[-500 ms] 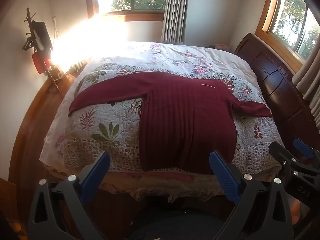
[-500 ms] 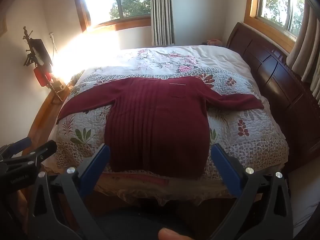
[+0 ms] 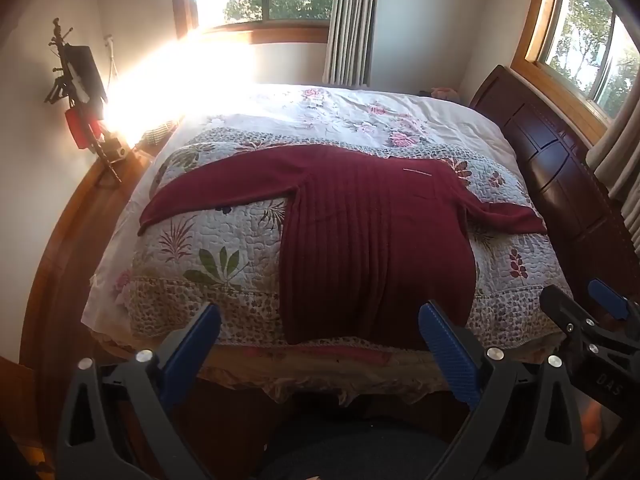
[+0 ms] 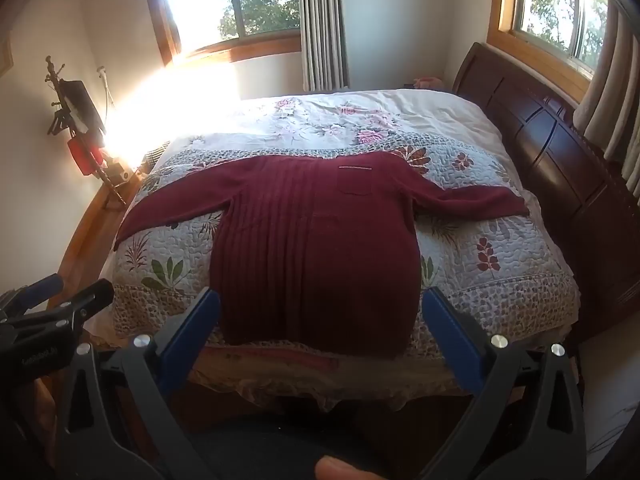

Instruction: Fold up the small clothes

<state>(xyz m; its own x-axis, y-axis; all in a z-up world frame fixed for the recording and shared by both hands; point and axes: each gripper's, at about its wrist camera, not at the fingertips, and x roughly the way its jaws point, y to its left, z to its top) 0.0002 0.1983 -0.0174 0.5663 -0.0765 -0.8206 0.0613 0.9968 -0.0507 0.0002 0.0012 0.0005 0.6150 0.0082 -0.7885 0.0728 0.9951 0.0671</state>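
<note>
A dark red ribbed sweater (image 3: 372, 248) (image 4: 320, 256) lies flat on the bed, both sleeves spread sideways, its hem at the near edge. My left gripper (image 3: 320, 316) hovers open in front of the hem, off the bed, with nothing between its blue pads (image 3: 444, 340). Equally wide open, my right gripper (image 4: 320, 300) frames the sweater's lower edge without touching it. Each gripper shows at the edge of the other's view: the right gripper (image 3: 576, 316) at far right, the left gripper (image 4: 68, 296) at far left.
The bed has a floral quilt (image 3: 208, 248) and a white sheet (image 4: 420, 108) behind it. A dark wooden headboard (image 4: 560, 160) runs along the right. A stand with a dark device (image 3: 80, 76) is at the left wall. Windows glare strongly.
Both views have shifted only slightly; the grippers stay open and the sweater has not moved.
</note>
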